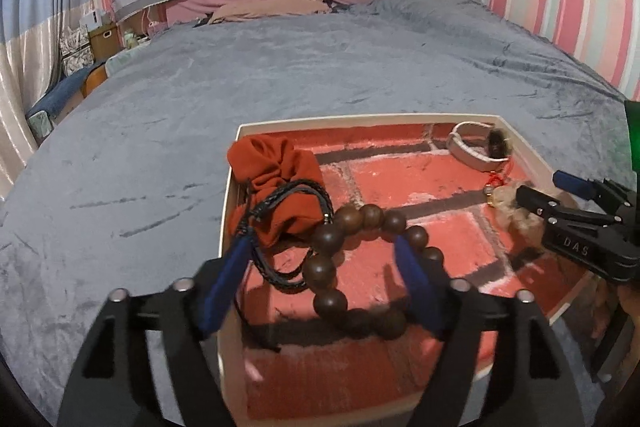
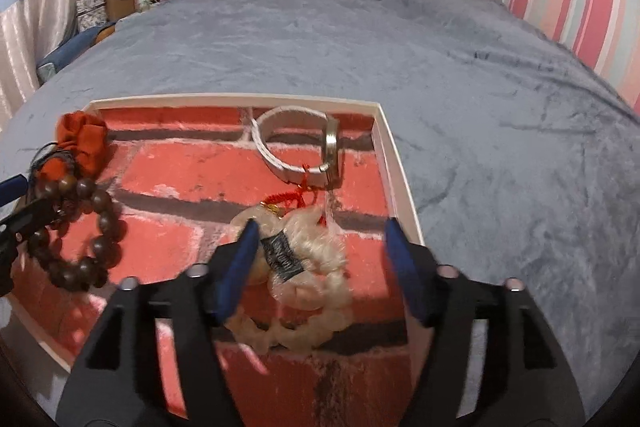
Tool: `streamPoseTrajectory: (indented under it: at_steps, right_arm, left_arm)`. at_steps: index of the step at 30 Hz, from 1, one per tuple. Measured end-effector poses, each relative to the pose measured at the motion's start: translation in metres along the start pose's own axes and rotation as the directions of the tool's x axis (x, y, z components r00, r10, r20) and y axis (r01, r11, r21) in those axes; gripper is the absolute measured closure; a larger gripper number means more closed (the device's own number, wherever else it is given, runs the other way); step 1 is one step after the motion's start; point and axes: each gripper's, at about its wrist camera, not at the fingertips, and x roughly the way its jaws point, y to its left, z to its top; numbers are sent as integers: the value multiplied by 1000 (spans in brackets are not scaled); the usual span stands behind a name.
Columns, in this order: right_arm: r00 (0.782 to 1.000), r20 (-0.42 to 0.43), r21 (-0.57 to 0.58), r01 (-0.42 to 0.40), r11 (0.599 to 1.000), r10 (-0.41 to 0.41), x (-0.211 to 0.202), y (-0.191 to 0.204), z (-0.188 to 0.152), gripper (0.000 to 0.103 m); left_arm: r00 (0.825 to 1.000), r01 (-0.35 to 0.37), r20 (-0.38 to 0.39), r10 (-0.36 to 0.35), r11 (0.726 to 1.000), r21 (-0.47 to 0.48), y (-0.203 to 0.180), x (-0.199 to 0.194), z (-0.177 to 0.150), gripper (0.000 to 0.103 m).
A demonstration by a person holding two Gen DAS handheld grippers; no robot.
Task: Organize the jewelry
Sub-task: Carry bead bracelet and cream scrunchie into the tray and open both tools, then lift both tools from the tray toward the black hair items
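A: Which tongs for the dark wooden bead bracelet [image 1: 356, 259]?

B: The left gripper [image 1: 320, 287]: jaws wide, straddling it, holding nothing. The right gripper [image 2: 320, 271], equally wide, stands over the pale bead bracelet [image 2: 304, 275].

A: Count?

B: In the brick-lined white box [image 1: 368, 118]: two bracelets, one white-strapped watch [image 2: 304, 147], one orange cloth pouch [image 1: 280, 187], one black braided cord [image 1: 280, 227].

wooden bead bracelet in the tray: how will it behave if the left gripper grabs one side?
The wooden bead bracelet is probably strung, so it would likely sag rather than hold its ring. Round glossy beads may slip between the open left gripper pads. It lies flat, so rolling seems unlikely.
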Motion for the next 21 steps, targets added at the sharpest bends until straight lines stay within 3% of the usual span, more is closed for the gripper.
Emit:
streamPoseTrajectory:
  at_steps: [1,6,8,15,21]
  right_arm:
    - [1000,14,-7,-13,1000,13,-9,-1,1,17]
    - [998,46,-18,-42,999,43,-49,-11,9,4]
    - [998,55,-23,-37,999,38,-66,-17,13,4]
    - [993,117,-24,11,1000,-8,-129,-40,1,4]
    - [986,157,-33,69,997,-63,-179,-57,-31,4]
  left_arm:
    - [1000,5,7,-5,1000,2,0,-6,0,22]
    - [998,59,30,-59,998,0,2,-43,2,18]
    - [997,47,53,-48,999,8,1,-62,4,10]
    - [988,42,148,-39,999,-16,5,-137,-2,6]
    - [982,3,188,5,999,-40,1,-184,-30,4]
